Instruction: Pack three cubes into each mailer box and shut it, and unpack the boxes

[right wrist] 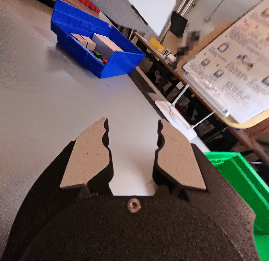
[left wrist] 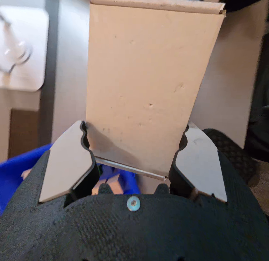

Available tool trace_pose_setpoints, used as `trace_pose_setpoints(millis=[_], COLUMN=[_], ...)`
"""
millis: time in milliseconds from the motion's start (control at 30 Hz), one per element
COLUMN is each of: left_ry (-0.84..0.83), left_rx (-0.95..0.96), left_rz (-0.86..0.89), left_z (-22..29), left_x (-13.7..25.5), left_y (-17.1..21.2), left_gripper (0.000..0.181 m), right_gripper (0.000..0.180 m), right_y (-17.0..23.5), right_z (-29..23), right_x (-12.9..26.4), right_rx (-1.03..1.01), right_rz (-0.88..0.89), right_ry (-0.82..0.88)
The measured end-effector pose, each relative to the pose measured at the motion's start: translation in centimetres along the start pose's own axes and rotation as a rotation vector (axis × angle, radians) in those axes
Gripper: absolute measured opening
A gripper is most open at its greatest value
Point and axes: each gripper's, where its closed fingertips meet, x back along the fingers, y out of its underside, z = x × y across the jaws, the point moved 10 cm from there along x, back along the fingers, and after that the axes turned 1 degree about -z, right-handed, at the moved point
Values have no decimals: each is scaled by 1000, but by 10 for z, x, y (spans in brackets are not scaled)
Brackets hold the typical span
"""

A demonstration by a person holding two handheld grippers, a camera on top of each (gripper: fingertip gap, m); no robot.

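The left gripper (left wrist: 136, 138) is clenched on a closed tan mailer box (left wrist: 145, 73), one finger pressed against each side of the box's near end. The box stretches forward from the jaws, tilted, its far end capped by a folded flap edge. Under the box's near edge a blue bin (left wrist: 18, 165) shows at the lower left, with pale wooden cubes (left wrist: 115, 181) blurred inside it. Beyond lies the grey table (left wrist: 69, 64), and at the far left a white sheet (left wrist: 21, 50) sits past the table's dark edge.

The right gripper (right wrist: 133, 131) is released, its two fingers well apart with only bare grey table (right wrist: 58, 108) between them; it grasps nothing. A green bin (right wrist: 240, 181) sits just beside its right finger. Farther off on the table stands the blue bin (right wrist: 123, 64), holding two pale wooden cubes (right wrist: 85, 41) side by side, a second mailer box (right wrist: 106, 45) next to them, and small green and red cubes (right wrist: 99, 55) at the bin's bottom. Above the bin hangs a blurred pale box shape (right wrist: 145, 10); what holds it is out of view.
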Motion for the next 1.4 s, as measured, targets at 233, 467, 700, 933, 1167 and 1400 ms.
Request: trace_pose_setpoints(millis=[233,467,700,933,1167,1400], left_ry=[245,381,317,138,50,-6], left_rx=[-99,-45,-47,61,86,124], left_rz=[18,-87,204,586,540,506], left_z=[55,74,83,102,116,113], left_x=[-90,-160,-151,-151,-192,-190], left_y=[-54,-64,-57,-11,-3,0], left_gripper=[123,123,108,105,91,76], right_gripper=[91,87,78,78,78,78], right_y=[-22,-14,5,28,27,12], right_z=[-19,-47,-34,-6,-14,11], right_x=[17,9,6,3,-5,8], right_rx=[391,524,213,-266,-426,-380], right_rz=[154,80,36,-15,-45,-31], right_ry=[202,29,-176,-373,-518,-309])
